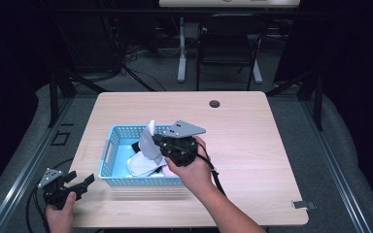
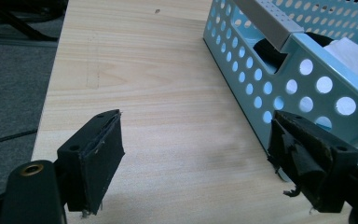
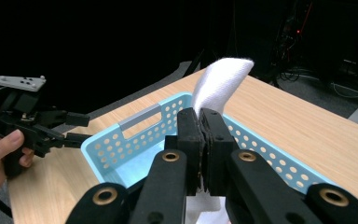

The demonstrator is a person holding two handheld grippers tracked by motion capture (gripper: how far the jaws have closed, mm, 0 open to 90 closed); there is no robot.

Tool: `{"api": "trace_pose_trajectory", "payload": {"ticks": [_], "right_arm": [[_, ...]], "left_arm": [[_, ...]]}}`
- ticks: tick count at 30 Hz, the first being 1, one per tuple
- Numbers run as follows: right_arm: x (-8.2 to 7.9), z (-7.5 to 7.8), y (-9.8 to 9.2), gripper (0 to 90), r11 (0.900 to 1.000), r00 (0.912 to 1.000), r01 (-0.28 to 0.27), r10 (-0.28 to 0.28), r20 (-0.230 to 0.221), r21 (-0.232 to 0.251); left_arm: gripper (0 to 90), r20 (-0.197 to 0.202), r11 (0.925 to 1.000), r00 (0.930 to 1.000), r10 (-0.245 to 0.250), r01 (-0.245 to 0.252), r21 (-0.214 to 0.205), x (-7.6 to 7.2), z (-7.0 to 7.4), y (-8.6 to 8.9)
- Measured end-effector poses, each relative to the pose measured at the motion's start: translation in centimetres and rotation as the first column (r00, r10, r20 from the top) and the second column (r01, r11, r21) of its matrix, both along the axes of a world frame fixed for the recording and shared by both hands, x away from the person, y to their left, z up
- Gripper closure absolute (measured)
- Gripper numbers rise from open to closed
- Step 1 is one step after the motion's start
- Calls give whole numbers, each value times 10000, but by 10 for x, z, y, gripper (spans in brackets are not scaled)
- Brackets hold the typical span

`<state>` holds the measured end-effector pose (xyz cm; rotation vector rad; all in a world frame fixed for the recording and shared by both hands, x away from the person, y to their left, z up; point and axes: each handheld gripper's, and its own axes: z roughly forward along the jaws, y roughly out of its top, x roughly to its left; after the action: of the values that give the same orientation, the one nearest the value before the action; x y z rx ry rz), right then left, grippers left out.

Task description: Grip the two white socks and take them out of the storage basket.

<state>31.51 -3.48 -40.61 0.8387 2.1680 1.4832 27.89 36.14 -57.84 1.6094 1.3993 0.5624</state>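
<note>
A light blue perforated basket [image 1: 108,154] sits on the wooden table and holds white, black and pink cloth pieces. My right gripper [image 1: 156,142] hovers over the basket's right half, shut on a white cloth [image 1: 148,143] whose end sticks up above the jaws [image 3: 219,84]. The rest of that cloth hangs down into the basket. My left gripper [image 1: 83,183] rests near the table's front left corner, open, with nothing between its fingers [image 2: 100,154]. It faces the basket's near left corner [image 2: 279,51].
The table [image 1: 252,145] has a small round grommet hole [image 1: 214,104] near its far edge. A metal clip [image 1: 303,204] sticks out at the front right corner. Behind the table stand a chair and desk legs on grey carpet.
</note>
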Motion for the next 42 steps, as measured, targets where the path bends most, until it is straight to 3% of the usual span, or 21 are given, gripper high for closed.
{"api": "trace_pose_trajectory", "payload": {"ticks": [14,26,38,42], "right_arm": [[-19,13,-60,880,9959,9961,820,-832,304,370],[-38,13,-115,880,9807,9805,1903,-1922,404,452],[-44,0,-130,880,9710,9714,2349,-2361,235,448],[-43,-11,-130,880,9646,9641,2637,-2636,327,13]], "left_arm": [[179,-14,10000,10000,8,-8,65,0,0,-1],[179,17,10000,10000,40,-40,90,0,0,-1],[179,-44,9999,10000,23,-23,133,0,0,-1],[179,3,9999,10000,44,-44,101,0,-1,-1]]}}
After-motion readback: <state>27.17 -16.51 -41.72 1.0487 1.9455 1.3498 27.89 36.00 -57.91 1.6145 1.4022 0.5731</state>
